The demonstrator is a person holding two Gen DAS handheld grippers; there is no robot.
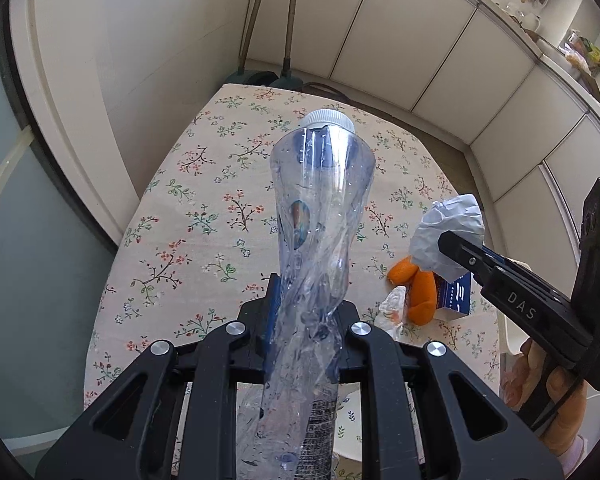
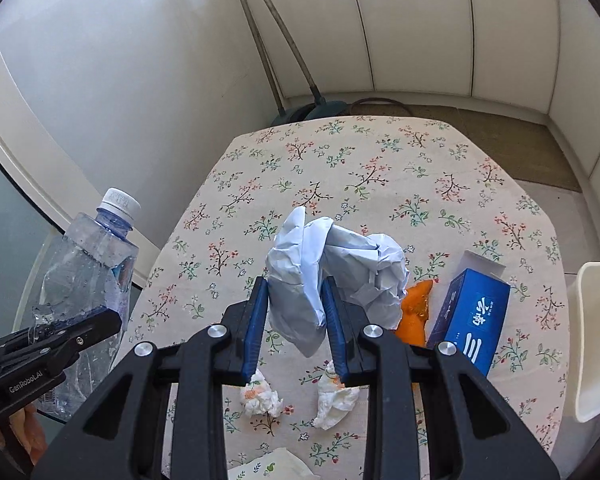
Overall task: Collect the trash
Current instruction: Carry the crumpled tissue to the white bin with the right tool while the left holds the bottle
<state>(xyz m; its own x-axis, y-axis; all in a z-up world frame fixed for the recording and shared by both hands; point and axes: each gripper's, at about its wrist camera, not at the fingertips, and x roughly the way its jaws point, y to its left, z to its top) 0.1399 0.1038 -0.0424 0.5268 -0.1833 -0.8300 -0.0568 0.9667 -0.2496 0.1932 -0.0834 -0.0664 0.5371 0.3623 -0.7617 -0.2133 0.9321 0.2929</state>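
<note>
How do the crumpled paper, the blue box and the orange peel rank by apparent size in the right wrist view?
1. crumpled paper, though nearness to the camera enlarges it
2. blue box
3. orange peel, partly hidden

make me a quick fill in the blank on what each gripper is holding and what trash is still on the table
1. The left gripper is clamped on a crushed clear plastic ____ with a white cap.
2. The right gripper holds a crumpled ball of pale ____.
3. The box lying on the floral tablecloth is ____ in colour.
4. Beside the box lie pieces of ____ peel, near two wadded tissues.

Missing words: bottle; paper; blue; orange
</note>
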